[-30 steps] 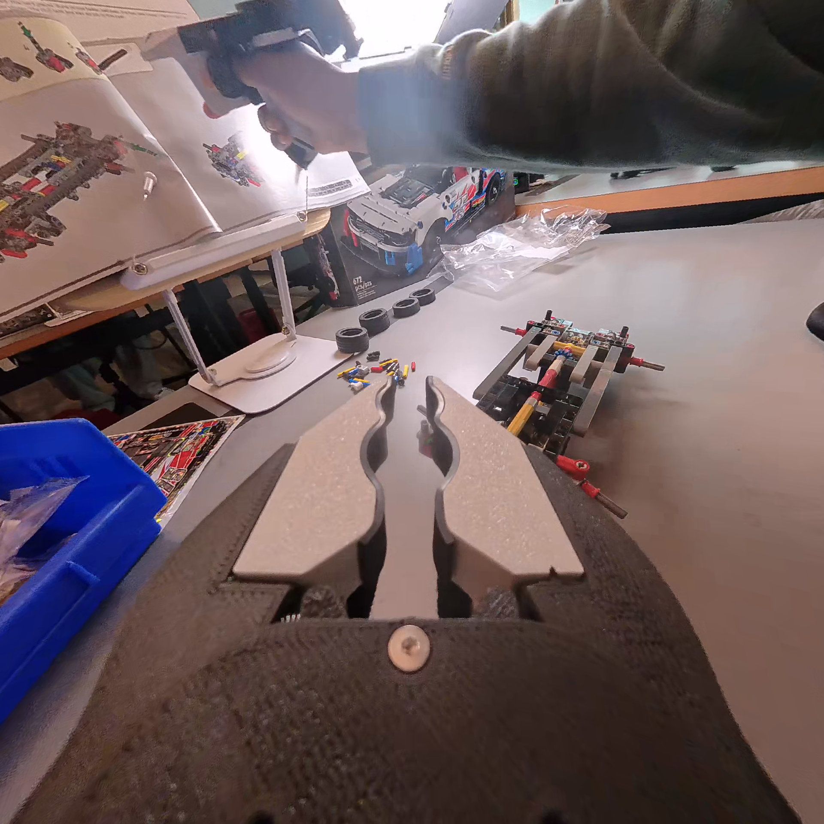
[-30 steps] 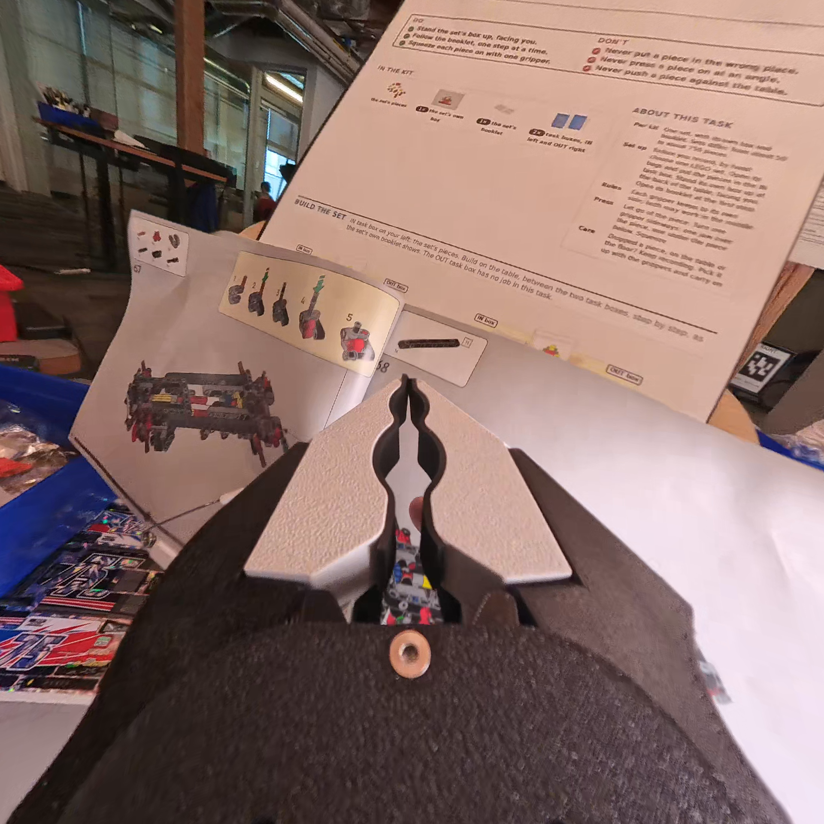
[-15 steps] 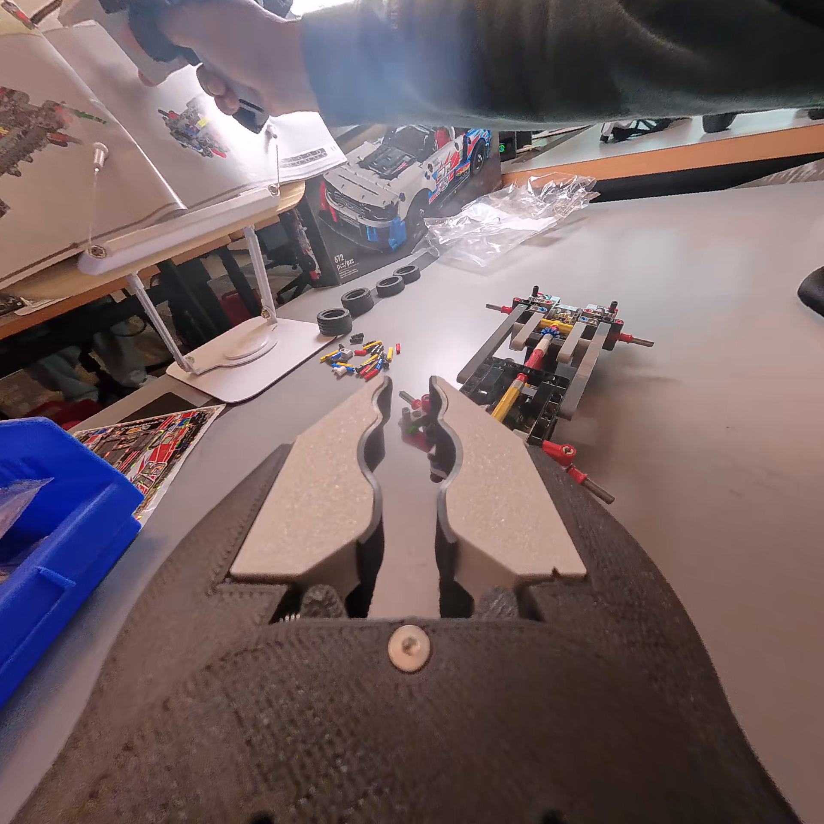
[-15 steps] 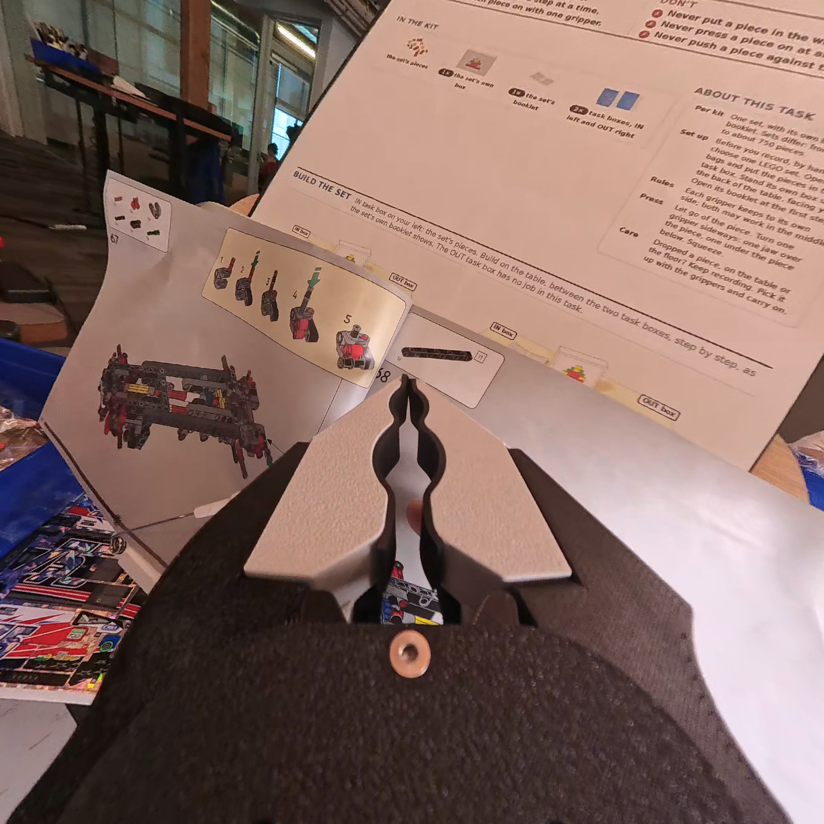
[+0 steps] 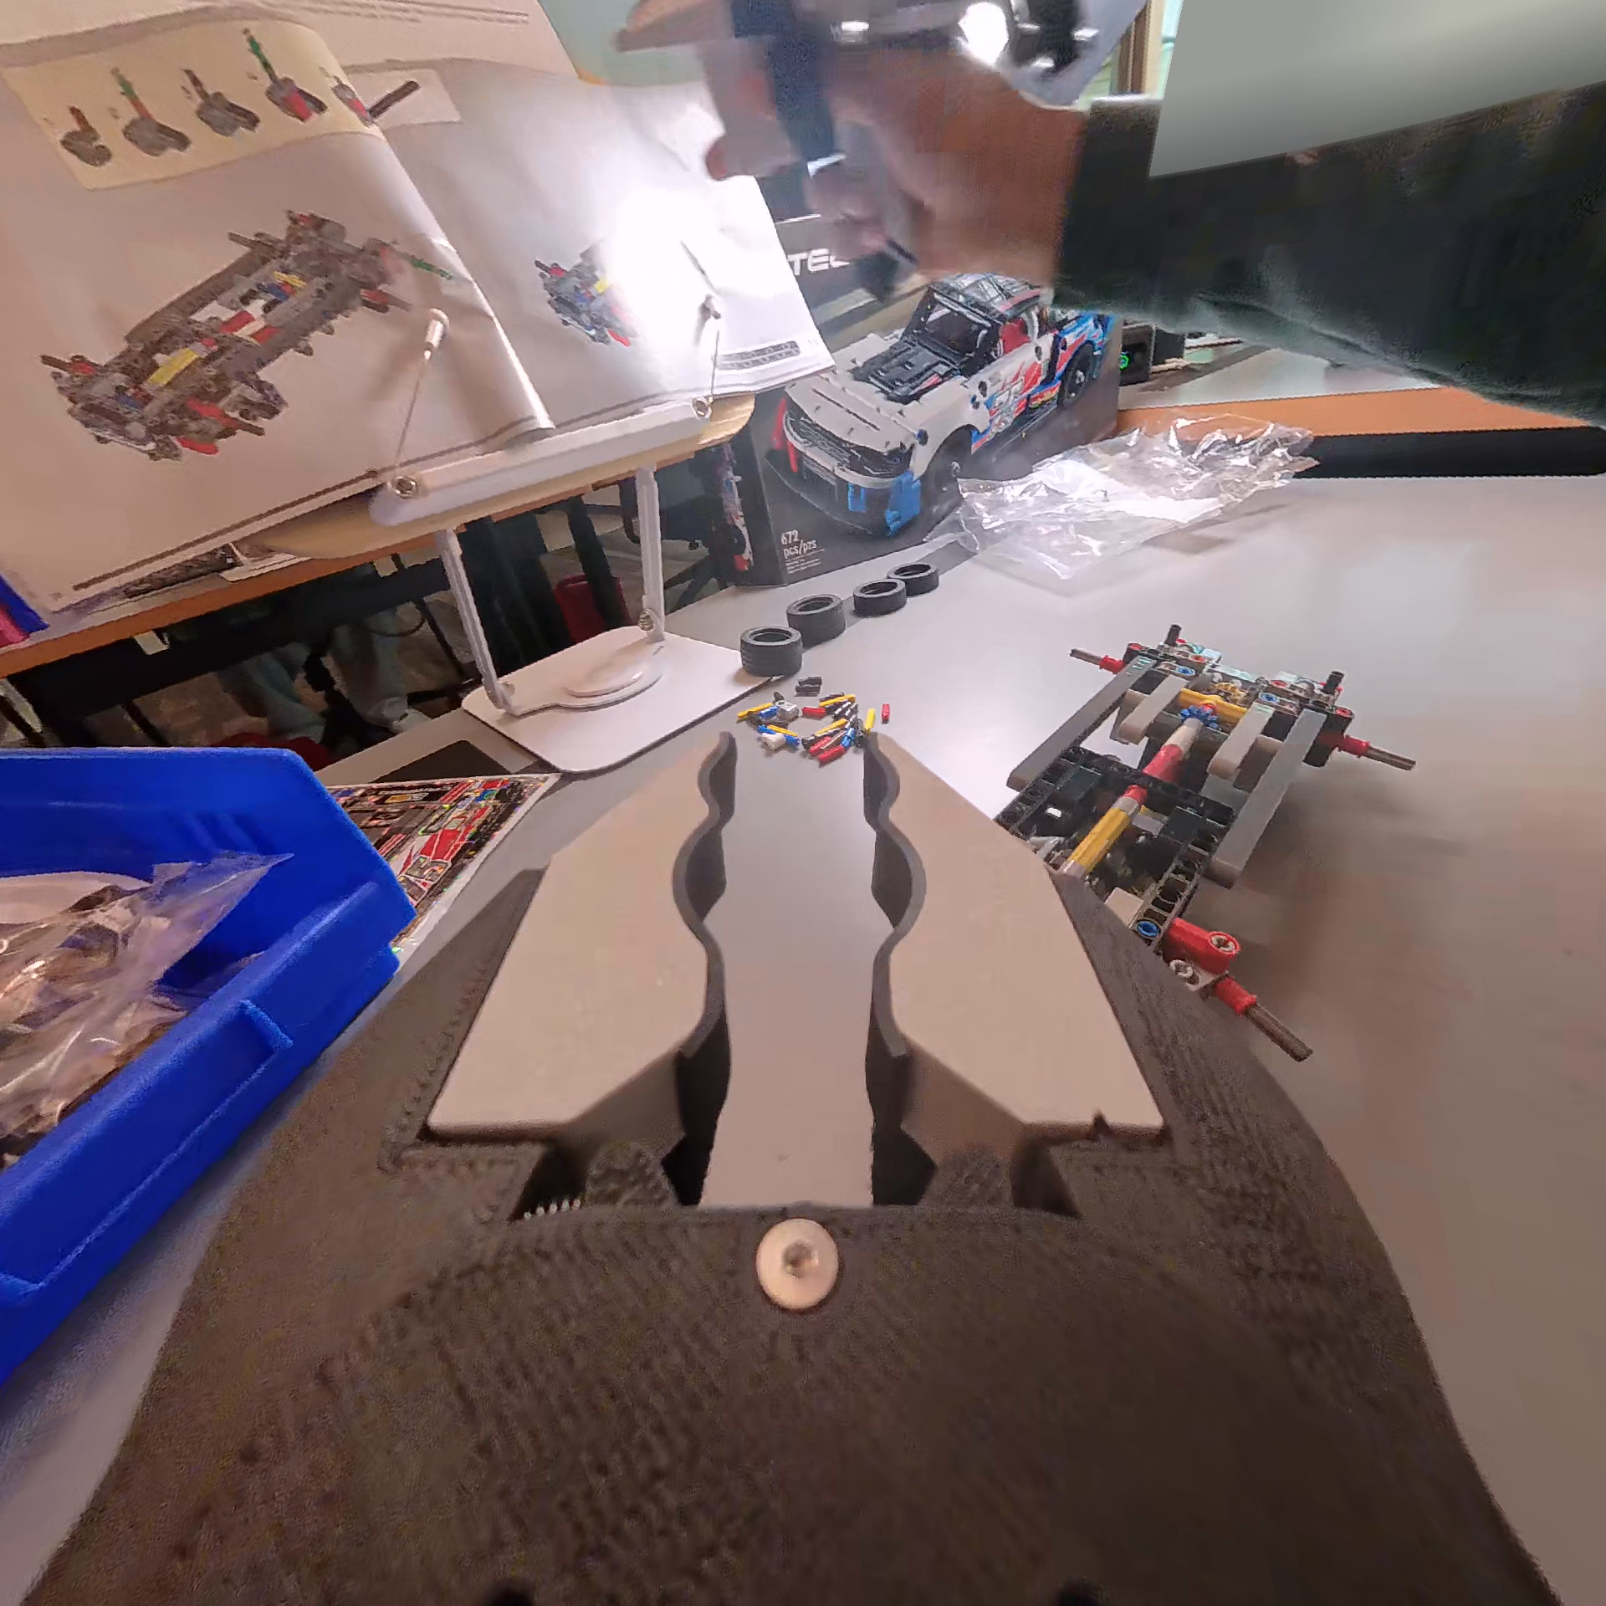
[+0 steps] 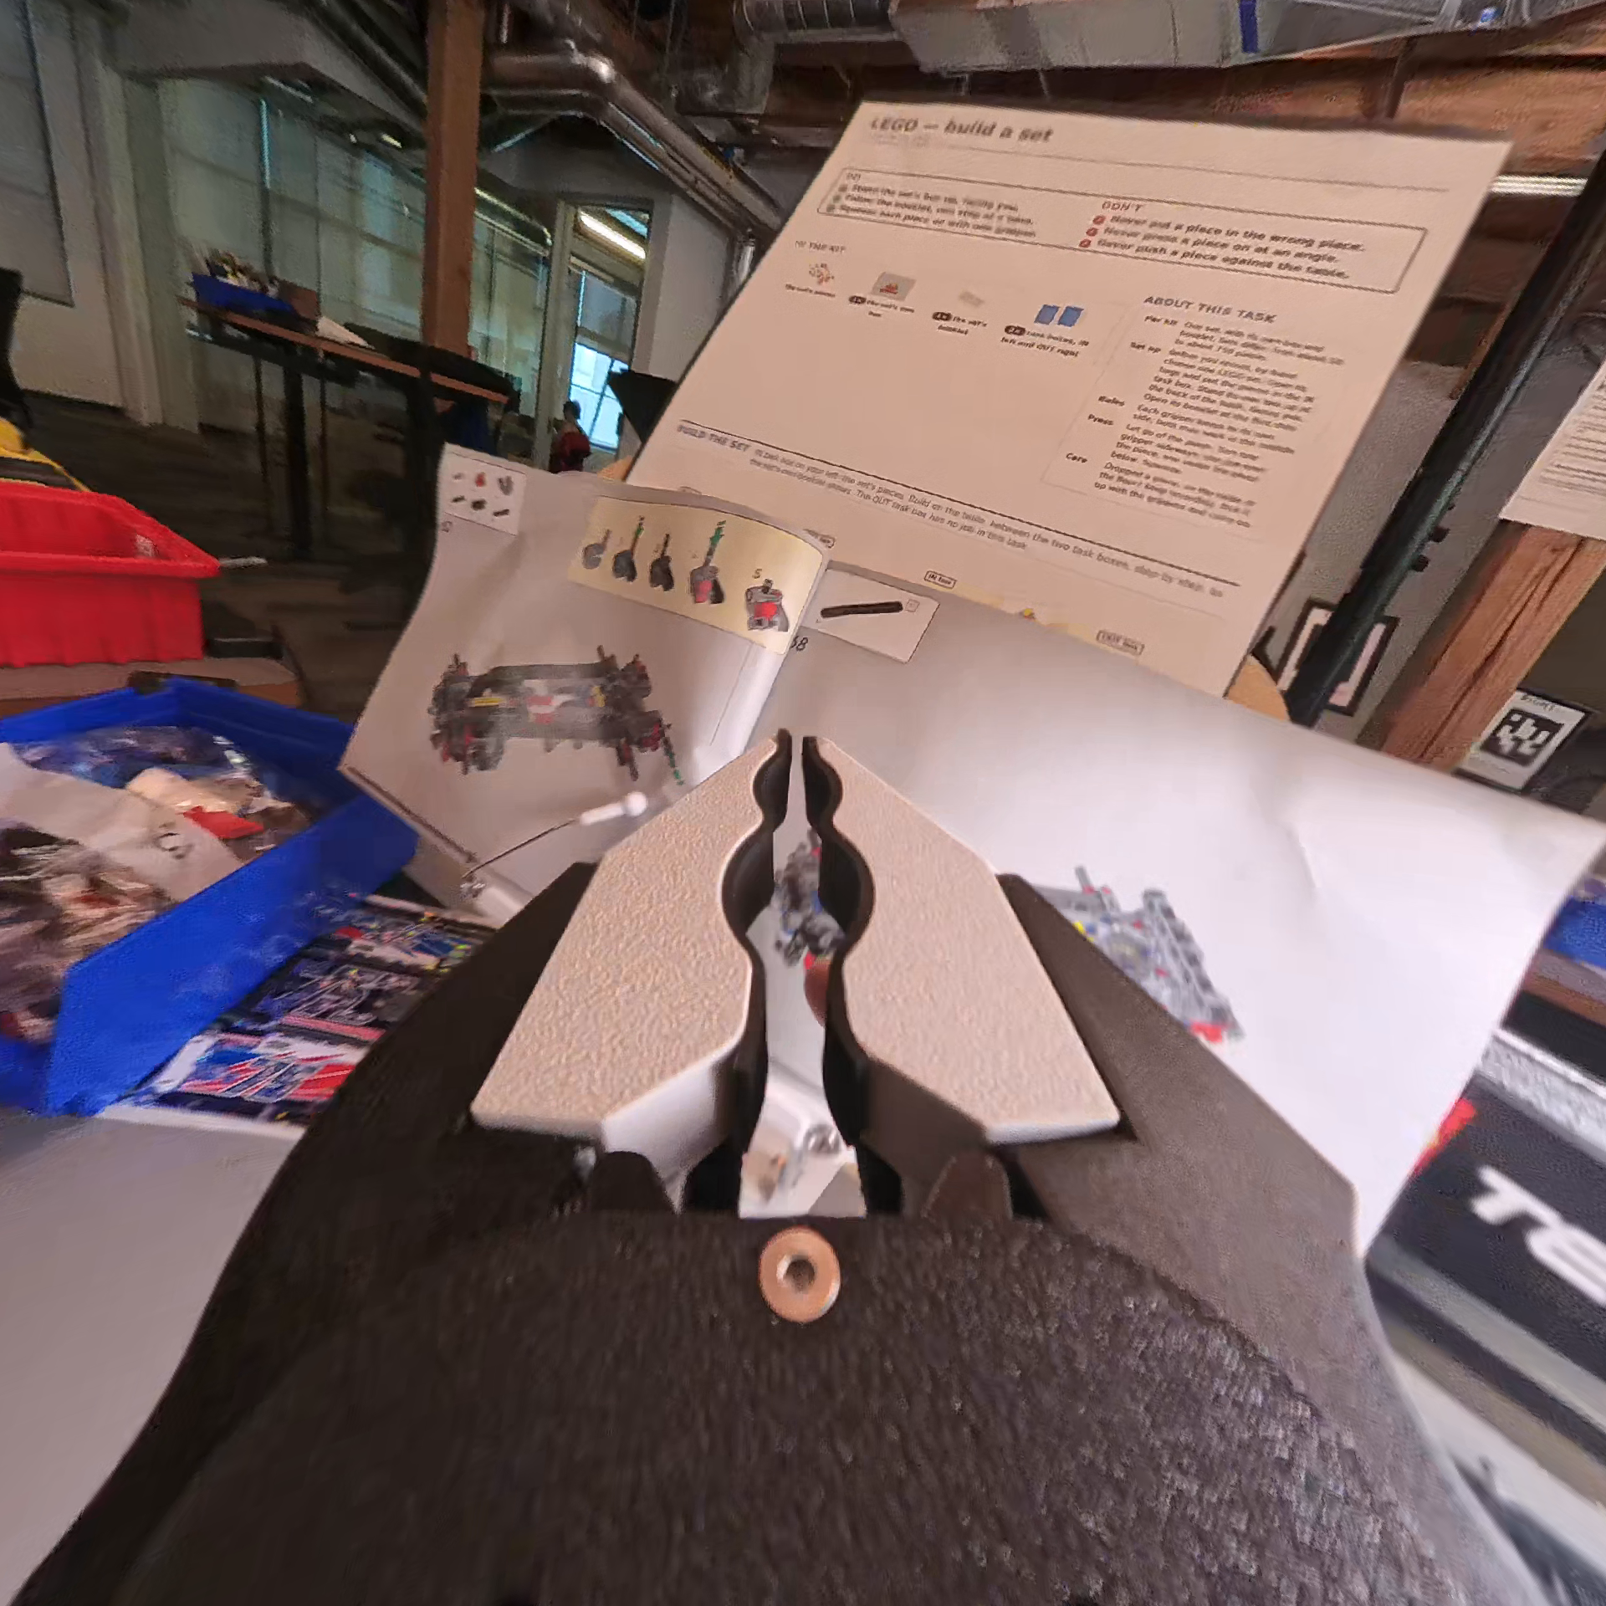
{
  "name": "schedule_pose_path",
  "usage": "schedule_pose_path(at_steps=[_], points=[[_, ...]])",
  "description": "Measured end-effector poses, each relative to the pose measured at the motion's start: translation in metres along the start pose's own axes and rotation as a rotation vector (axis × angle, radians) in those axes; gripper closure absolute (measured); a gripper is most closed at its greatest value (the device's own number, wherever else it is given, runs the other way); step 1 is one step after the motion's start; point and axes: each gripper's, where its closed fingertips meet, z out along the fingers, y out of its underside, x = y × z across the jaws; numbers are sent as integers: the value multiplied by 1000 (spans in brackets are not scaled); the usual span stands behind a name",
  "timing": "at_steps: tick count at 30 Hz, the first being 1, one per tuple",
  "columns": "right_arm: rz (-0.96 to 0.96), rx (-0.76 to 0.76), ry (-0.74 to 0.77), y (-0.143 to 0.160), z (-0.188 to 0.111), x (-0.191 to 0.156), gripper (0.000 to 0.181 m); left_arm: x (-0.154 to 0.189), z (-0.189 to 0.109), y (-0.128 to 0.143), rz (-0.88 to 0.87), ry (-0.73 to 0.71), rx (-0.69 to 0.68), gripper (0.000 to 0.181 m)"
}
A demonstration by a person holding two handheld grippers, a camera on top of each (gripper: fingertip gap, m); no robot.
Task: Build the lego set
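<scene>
Left wrist view
- Left gripper (image 5: pixel 795 752): hanging over the grey table (image 5: pixel 1304 1086) at frame centre, jaws spread apart, holding nothing.
- Loose pieces (image 5: pixel 812 721): lying in a small coloured scatter just past the fingertips, straight ahead along the fingers, nearest target for this gripper.
- Chassis (image 5: pixel 1191 782): sitting at centre right, beside the right finger, long axis running from lower left toward upper right of the frame, axle pins sticking out at the sides.
- Tyres (image 5: pixel 834 608): standing in a row above the scatter, in front of the set box (image 5: pixel 939 417).
- Blue bin (image 5: pixel 174 956): sitting at the left edge, holding bagged parts.
- Other hand (image 5: pixel 912 156): blurring across the upper right, well apart from the table pieces.

Right wrist view
- Right gripper (image 6: pixel 797 752): pointing up at the open booklet (image 6: pixel 591 678), jaws nearly closed with a thin gap at the tips; cannot tell whether gripping anything.
- Booklet page: filling centre and right of the frame, curving behind the fingers.
- Nearer hand, judging: left one, already aiming at the scatter; right one facing away from the chassis.
</scene>
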Motion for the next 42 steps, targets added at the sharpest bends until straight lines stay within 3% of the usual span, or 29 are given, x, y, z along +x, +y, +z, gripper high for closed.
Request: schedule_pose_path(at_steps=[4, 10, 15, 19, 27, 32, 42], points=[[53, -6, 12, 7, -81, -18, 181, -4, -1, -2, -6, -18, 9, 153], [128, -134, 40, 51, -206, -57, 170, -3, 0, -2, 15, -24, 3, 152], [237, -199, 58, 96, -271, -98, 159, -4, 2, 3, 40, -38, -18, 153], [198, -139, 48, 119, -281, -116, 155, -4, 3, 4, 63, -47, -23, 153], [175, -74, -45, 113, -278, -134, 153, -6, 1, -1, 73, -54, -10, 153], [137, -69, -55, 111, -284, -136, 153, -12, 1, -1, 6, -51, 3, 150], [175, -53, 1, 107, -291, -119, 158, 3, -8, -30, 41, -36, 76, 144]])
